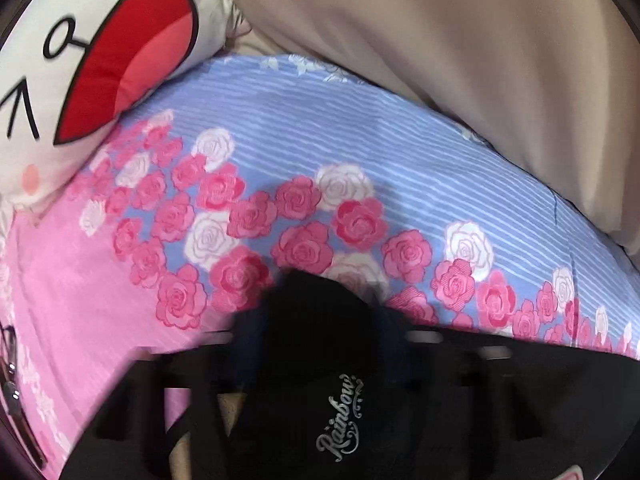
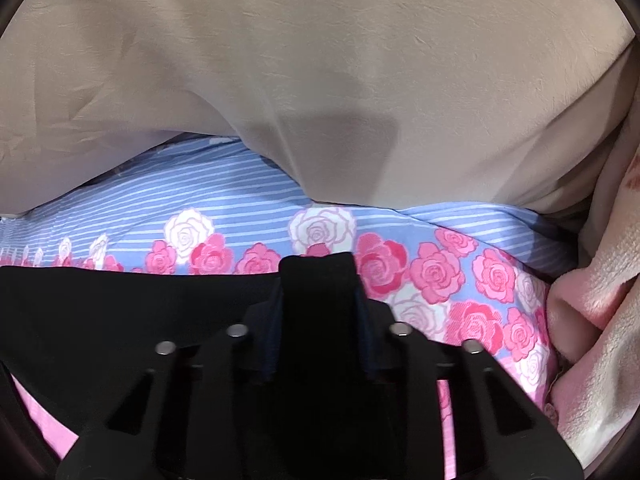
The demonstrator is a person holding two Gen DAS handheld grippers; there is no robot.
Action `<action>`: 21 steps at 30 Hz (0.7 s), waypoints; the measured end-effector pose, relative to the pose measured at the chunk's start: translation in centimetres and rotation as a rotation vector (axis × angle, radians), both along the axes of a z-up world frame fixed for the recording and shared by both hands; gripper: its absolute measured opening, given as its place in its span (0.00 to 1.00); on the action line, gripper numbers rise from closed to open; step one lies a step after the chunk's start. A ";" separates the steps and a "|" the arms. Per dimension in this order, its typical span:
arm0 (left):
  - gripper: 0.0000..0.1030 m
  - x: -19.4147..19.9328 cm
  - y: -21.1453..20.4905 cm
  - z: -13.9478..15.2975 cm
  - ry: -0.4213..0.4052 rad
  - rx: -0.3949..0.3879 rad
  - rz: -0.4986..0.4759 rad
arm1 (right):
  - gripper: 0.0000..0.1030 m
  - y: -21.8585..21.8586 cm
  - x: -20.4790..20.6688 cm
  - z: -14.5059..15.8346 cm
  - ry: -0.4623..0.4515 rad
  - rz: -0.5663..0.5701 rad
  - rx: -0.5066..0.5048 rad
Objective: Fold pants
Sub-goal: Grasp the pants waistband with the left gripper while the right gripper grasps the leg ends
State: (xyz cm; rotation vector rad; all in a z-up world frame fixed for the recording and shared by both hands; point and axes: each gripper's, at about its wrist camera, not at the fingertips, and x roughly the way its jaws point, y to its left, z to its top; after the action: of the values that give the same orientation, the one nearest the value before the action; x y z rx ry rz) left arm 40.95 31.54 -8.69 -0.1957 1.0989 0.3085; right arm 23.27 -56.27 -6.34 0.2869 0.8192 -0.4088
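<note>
**Black pants stretched between two closed grippers, edge running left to right**

The left gripper (image 1: 316, 304) shows its jaws pressed together, with black pants (image 1: 500, 392) bunched around them and a silver "Rainbow" label (image 1: 340, 420) just below; it appears to be grasping the fabric, though the view is blurred. The pants lie at the near side of the bed (image 1: 360, 128), over the band of pink roses, their long edge running crosswise. The right gripper (image 2: 316, 276) likewise has its jaws clamped, with dark cloth between them. The pants spread away to its left. Beyond lies a beige blanket (image 2: 320, 60). Both grippers seem equally near, so the fold likely carries this edge forward.
</note>
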 end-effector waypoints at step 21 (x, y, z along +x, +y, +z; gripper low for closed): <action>0.23 -11.7 -1.0 12.3 -0.350 -0.082 -0.151 | 0.13 4.9 -9.0 9.2 -0.209 0.062 -0.078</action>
State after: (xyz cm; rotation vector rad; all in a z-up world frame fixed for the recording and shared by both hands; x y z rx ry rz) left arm 29.23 30.55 3.56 -0.2289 0.7746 0.0882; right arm 14.29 -51.36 2.83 0.2269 0.6045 -0.3458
